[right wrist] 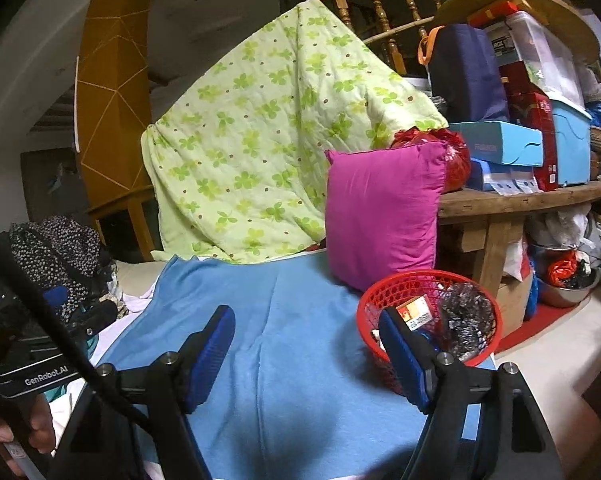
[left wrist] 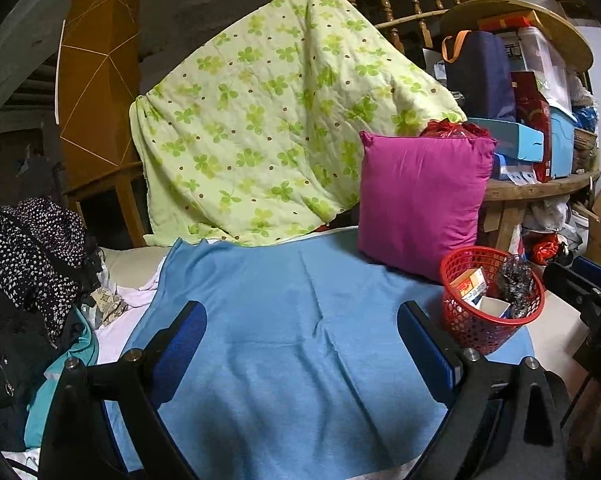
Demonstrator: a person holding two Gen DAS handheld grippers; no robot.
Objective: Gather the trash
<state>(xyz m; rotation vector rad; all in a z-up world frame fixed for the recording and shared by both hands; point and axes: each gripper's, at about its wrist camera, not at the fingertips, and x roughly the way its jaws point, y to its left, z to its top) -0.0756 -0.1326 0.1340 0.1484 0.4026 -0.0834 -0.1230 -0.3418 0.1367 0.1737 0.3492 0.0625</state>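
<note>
A red mesh basket (left wrist: 456,322) stands on the right end of a blue cloth (left wrist: 284,320); it also shows in the right wrist view (right wrist: 404,284). It holds a small carton (left wrist: 470,282), a crumpled silver-black wrapper (left wrist: 514,284) and a white cup (left wrist: 494,306). My left gripper (left wrist: 302,326) is open and empty above the blue cloth, left of the basket. My right gripper (right wrist: 306,334) is open and empty, its right finger (right wrist: 400,352) in front of the basket's near rim. The carton (right wrist: 416,310) and wrapper (right wrist: 466,320) show there too.
A magenta pillow (left wrist: 418,204) leans behind the basket. A green clover quilt (left wrist: 260,120) hangs over a wooden railing. Dark spotted clothes (left wrist: 32,256) and crumpled paper (left wrist: 108,304) lie at the left. A wooden shelf (right wrist: 520,196) with boxes stands at the right.
</note>
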